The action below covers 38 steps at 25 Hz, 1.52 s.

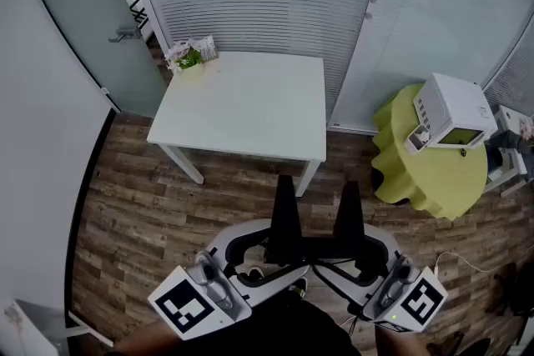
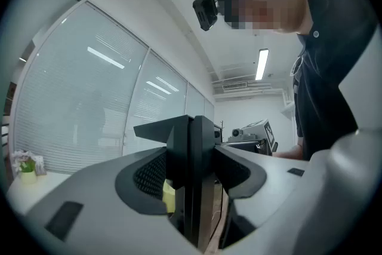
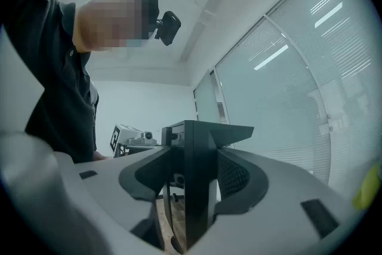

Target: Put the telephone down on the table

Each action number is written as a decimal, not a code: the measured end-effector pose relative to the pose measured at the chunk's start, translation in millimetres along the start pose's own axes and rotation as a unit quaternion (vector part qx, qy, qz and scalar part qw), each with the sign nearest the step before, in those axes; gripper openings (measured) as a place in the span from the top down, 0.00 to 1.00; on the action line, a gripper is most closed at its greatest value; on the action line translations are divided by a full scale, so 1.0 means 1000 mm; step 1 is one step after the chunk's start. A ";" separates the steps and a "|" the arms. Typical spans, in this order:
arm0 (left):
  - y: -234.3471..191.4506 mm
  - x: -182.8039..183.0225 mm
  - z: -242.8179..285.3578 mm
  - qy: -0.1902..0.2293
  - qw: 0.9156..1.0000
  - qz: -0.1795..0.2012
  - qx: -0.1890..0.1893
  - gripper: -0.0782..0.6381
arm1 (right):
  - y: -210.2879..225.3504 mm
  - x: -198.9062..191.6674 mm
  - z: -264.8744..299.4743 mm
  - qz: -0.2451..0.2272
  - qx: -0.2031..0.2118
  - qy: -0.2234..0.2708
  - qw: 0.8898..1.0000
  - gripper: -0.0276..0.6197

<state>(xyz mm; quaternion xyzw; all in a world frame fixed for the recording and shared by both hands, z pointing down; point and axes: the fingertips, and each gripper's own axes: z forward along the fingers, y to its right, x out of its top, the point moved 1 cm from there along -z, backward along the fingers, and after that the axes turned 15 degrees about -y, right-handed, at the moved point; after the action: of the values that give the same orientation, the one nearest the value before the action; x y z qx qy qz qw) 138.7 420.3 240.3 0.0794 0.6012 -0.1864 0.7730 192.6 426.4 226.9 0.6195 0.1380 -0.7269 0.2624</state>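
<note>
Jaws spread about black uprights (image 1: 284,213), the left gripper (image 1: 269,253) and right gripper (image 1: 365,250) hang lower centre; the telephone (image 1: 450,108) sits at right on a yellow-green bench (image 1: 434,179), nearer the right gripper; the white bench (image 1: 250,108) lies upper centre.

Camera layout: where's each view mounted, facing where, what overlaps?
Head view: on the person's head, facing steeply down at the white table; left gripper and right gripper at bottom.
Left gripper view: on the left gripper, along its jaws; torso at right.
Right gripper view: likewise on the right gripper; torso at left.
Shared: potted plant, in head and left gripper views.
</note>
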 end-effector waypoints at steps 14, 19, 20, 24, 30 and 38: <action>0.019 0.007 0.005 0.007 1.000 0.007 0.010 0.55 | -0.006 0.005 -0.019 -0.016 0.015 -0.005 1.000 0.58; 0.023 0.009 0.006 0.004 1.000 0.008 0.017 0.55 | -0.007 0.006 -0.022 -0.021 0.023 -0.007 1.000 0.59; 0.024 0.008 0.007 0.002 1.000 0.007 0.020 0.55 | -0.006 0.006 -0.024 -0.021 0.025 -0.006 0.999 0.59; 0.030 0.011 0.010 0.001 1.000 0.011 0.027 0.55 | -0.006 0.005 -0.030 -0.018 0.032 -0.004 0.999 0.59; 0.043 0.008 0.017 -0.002 0.999 0.002 0.044 0.55 | -0.006 0.000 -0.044 -0.026 0.044 -0.007 0.999 0.59; 0.062 0.006 0.019 -0.003 0.996 -0.004 0.084 0.55 | -0.014 -0.001 -0.056 -0.026 0.093 0.006 0.995 0.59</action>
<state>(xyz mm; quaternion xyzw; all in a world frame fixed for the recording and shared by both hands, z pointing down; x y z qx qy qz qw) 180.6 469.7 233.2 0.1416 0.5814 -0.2394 0.7646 231.2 468.0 215.1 0.6415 0.0876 -0.7397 0.1837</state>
